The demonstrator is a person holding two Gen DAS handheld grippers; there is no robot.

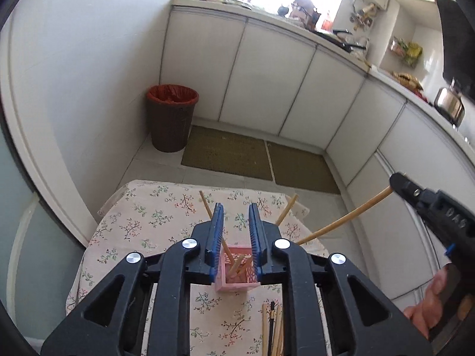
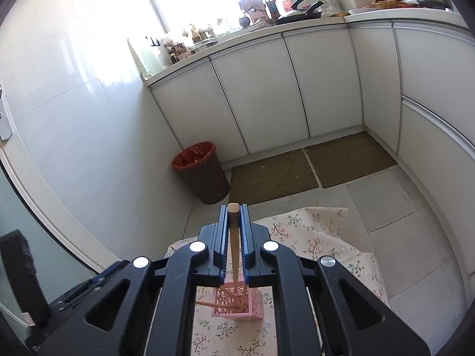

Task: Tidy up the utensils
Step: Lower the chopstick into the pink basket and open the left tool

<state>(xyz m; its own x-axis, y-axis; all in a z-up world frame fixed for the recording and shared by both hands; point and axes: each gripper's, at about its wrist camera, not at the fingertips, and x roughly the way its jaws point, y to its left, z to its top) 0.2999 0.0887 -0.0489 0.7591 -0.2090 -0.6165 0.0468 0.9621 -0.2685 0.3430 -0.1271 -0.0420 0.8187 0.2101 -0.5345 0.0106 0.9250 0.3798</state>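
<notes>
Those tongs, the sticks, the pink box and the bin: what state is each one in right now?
Left tongs: open, empty, above the pink holder.
Right tongs: shut on a chopstick angled into the holder.
Pink holder: upright, several chopsticks inside.
Loose chopsticks: lying on the tablecloth.
Trash bin: uncovered, red liner.

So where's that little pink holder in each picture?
Left wrist view: pink holder sits bottom centre, between the open left tongs.
Right wrist view: bottom centre, under the right tongs gripping a chopstick.
Shared landmark: the brown bin.
</notes>
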